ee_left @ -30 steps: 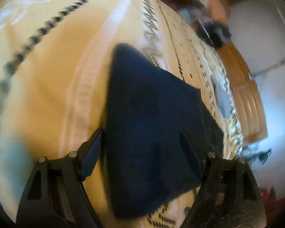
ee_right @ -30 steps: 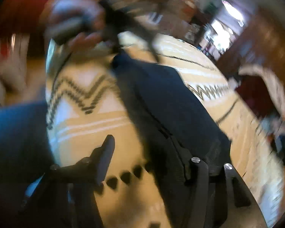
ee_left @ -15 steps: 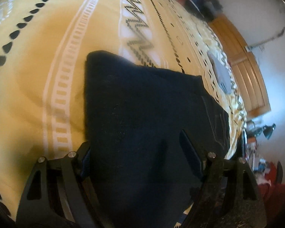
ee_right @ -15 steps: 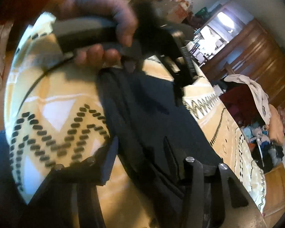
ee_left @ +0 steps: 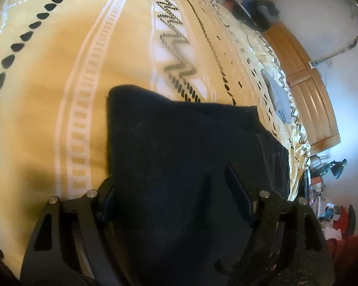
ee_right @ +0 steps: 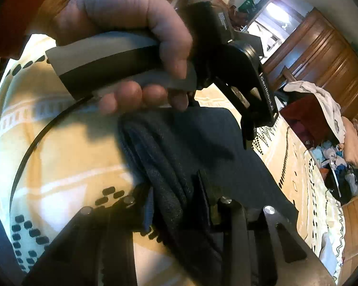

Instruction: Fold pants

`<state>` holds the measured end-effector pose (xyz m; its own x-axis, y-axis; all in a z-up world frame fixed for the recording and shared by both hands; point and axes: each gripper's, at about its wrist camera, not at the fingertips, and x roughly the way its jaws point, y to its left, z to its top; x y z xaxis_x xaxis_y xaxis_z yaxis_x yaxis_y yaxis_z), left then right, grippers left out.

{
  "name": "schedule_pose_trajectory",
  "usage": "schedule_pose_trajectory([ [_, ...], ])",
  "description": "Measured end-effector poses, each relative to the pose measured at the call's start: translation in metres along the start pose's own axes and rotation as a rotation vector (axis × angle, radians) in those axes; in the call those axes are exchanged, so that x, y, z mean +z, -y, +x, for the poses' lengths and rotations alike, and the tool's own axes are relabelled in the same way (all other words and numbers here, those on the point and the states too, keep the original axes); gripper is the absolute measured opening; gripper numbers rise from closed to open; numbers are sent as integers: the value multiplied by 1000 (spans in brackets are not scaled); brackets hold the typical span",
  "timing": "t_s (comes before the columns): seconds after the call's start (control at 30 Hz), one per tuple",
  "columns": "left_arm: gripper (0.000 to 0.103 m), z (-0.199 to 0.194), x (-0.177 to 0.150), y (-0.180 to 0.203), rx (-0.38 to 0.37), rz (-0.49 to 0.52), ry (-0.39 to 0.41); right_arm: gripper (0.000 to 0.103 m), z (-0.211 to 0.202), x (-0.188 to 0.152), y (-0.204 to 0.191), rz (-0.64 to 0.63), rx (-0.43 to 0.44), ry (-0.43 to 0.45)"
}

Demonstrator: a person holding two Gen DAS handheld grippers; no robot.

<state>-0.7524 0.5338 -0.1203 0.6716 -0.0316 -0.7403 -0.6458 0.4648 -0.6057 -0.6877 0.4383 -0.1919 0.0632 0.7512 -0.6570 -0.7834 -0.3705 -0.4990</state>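
Left wrist view: the pants (ee_left: pixel 179 166) are a dark navy, soft-looking folded slab filling the lower middle, lying on my bed's yellow bedspread (ee_left: pixel 71 71) with its white bands and black dotted zigzags. My left tool (ee_left: pixel 179 190) is spread wide, fabric bunched between its fingers.

Right wrist view: denim weave and stacked fold edges show mid-frame (ee_right: pixel 179 155). My right tool (ee_right: pixel 176 205) sits narrow, clamped on those layers. My left hand (ee_right: pixel 121 31) grips the grey handle at upper left.

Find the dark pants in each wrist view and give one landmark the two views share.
Left wrist: the dark pants fill the lower middle, running down between the left tongs.
Right wrist: they cross the centre diagonally, held in the right tongs.
Shared landmark: the yellow patterned bedspread under them.
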Motion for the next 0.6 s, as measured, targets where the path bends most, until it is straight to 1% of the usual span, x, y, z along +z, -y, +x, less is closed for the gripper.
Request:
schedule_pose_trajectory([
  [0.03, 31, -1, 1, 0, 34, 5, 8, 26, -2, 2, -3, 13, 18, 2],
  [0.07, 18, -2, 2, -1, 44, -1, 8, 20, -4, 3, 4, 48, 45, 5],
  [0.1, 16, -5, 1, -1, 35, -17, 22, 16, -8, 3, 10, 72, 59, 14],
  [0.17, 13, -14, 0, 15, 28, -2, 55, 12, -29, 0, 31, 164, 82, 63],
  [0.2, 12, -21, 1, 30, 6, 25, 75, 12, -46, -4, 48, 240, 100, 98],
  [0.23, 12, -27, 3, 49, -30, 49, 92, 12, -56, -7, 58, 280, 108, 115],
  [0.27, 12, -30, 6, 62, -46, 68, 105, 12, -69, -13, 73, 334, 112, 140],
  [0.3, 12, -33, 11, 87, -71, 99, 122, 12, -84, -25, 95, 419, 138, 167],
  [0.33, 12, -32, 15, 105, -83, 123, 131, 12, -91, -33, 108, 470, 156, 179],
  [0.43, 12, -19, 24, 169, -127, 217, 136, 12, -125, -75, 163, 648, 191, 248],
  [0.47, 12, -6, 27, 201, -150, 262, 126, 12, -139, -96, 183, 731, 208, 269],
  [0.5, 12, 5, 28, 221, -160, 296, 116, 12, -152, -119, 201, 809, 223, 286],
  [0.53, 12, 23, 29, 249, -172, 343, 100, 12, -159, -133, 213, 852, 225, 294],
  [0.6, 12, 57, 28, 285, -205, 397, 62, 12, -179, -176, 237, 993, 248, 313],
])
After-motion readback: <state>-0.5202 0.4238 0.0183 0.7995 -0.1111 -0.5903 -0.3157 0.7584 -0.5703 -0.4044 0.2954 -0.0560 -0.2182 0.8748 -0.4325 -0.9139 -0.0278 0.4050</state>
